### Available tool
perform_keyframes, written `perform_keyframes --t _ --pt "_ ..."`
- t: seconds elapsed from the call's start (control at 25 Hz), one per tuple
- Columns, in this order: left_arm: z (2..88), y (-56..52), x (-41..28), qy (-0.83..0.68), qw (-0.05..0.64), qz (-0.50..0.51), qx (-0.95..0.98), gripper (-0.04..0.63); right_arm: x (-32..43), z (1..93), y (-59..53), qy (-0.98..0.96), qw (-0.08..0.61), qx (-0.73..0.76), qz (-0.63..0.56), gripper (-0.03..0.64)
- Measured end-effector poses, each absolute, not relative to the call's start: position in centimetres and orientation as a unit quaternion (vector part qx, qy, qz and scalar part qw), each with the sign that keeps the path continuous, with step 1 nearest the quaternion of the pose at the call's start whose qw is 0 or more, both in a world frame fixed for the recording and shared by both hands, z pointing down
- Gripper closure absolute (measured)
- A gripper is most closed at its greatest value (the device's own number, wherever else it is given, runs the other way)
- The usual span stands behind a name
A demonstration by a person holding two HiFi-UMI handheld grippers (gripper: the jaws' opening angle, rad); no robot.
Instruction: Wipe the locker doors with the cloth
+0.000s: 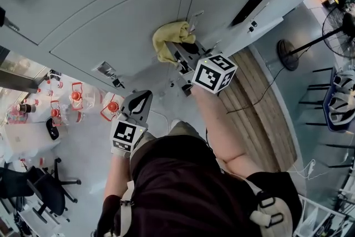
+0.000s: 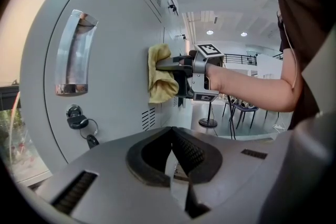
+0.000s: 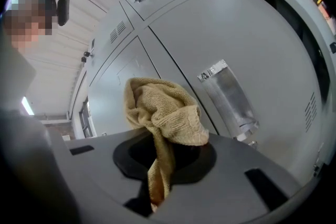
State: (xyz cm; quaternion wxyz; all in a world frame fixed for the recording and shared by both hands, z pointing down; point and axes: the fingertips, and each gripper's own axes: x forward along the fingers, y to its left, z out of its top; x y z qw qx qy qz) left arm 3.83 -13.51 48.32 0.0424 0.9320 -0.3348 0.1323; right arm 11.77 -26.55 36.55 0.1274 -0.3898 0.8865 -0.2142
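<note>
We're in a shared workplace here, an office or staff area by the look of it: a bank of grey metal locker doors (image 1: 111, 25) fills the wall, one showing a recessed steel handle (image 2: 76, 52) and a key (image 2: 77, 121) hanging in its lock. Near left there's a black swivel chair (image 1: 41, 188) and big water jugs (image 1: 75, 98), over on the right a pedestal fan (image 1: 341, 30), and round ceiling lights (image 2: 213, 32) far beyond
</note>
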Motion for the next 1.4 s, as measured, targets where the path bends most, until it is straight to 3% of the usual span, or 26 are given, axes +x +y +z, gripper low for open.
perform_keyframes --t 1.4 --pt "51.1 -10.5 -1.9 -0.396 0.076 0.171 0.899 0.588 8.5 55.0 -26.0 0.848 0.026 -0.395 -0.353 0.561"
